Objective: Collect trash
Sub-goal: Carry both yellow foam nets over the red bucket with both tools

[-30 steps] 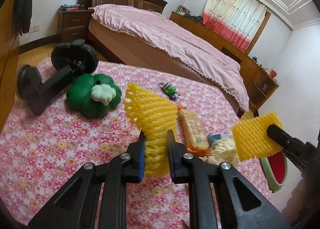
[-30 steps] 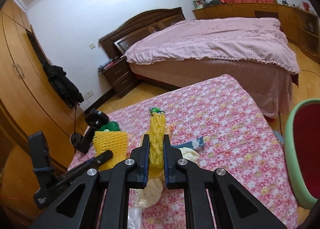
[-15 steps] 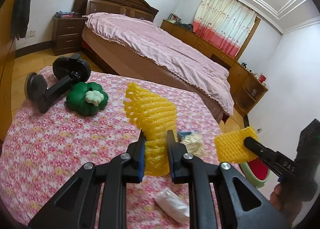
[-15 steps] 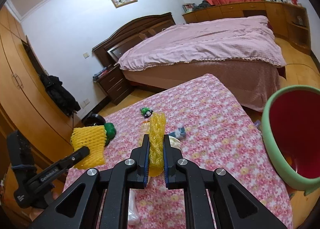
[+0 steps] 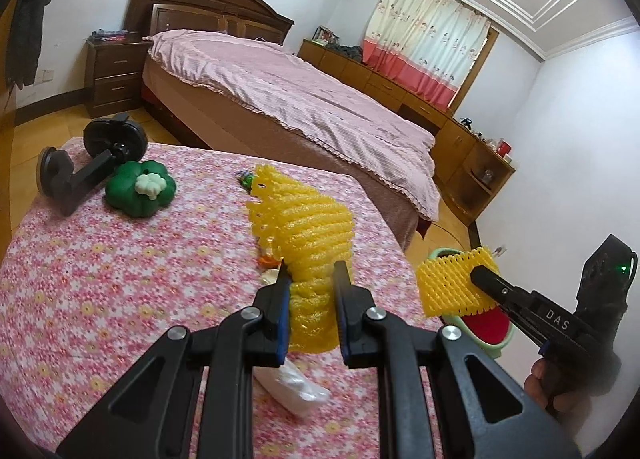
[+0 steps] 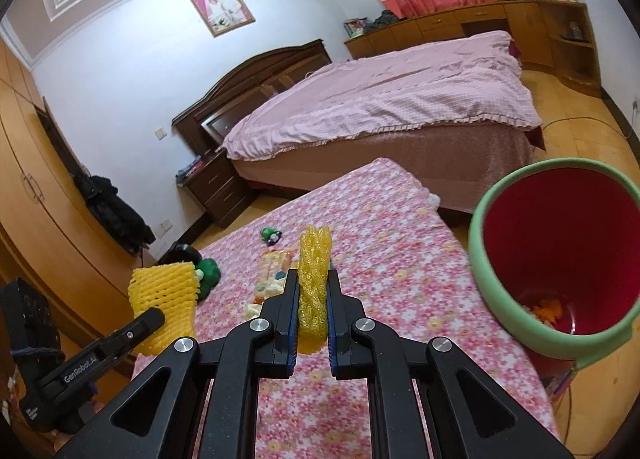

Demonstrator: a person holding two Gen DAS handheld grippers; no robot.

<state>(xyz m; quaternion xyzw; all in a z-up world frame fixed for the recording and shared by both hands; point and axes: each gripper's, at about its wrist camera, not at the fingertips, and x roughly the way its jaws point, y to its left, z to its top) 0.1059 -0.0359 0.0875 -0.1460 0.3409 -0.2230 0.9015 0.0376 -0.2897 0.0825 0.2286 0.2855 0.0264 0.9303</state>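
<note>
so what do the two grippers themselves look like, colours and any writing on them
Both are matte black plastic with triangular cut-outs, silver round bolts at the joints and blue pads lining the fingers. The left gripper carries white "GenRobot.AI" lettering on its side, read in the right wrist view. The right gripper shows "DAS" in white and a small green light on its body. A bare hand grips its handle; no sleeve shows.

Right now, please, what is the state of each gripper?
Left gripper: closed on a yellow foam fruit net.
Right gripper: closed on a second yellow foam net.
</note>
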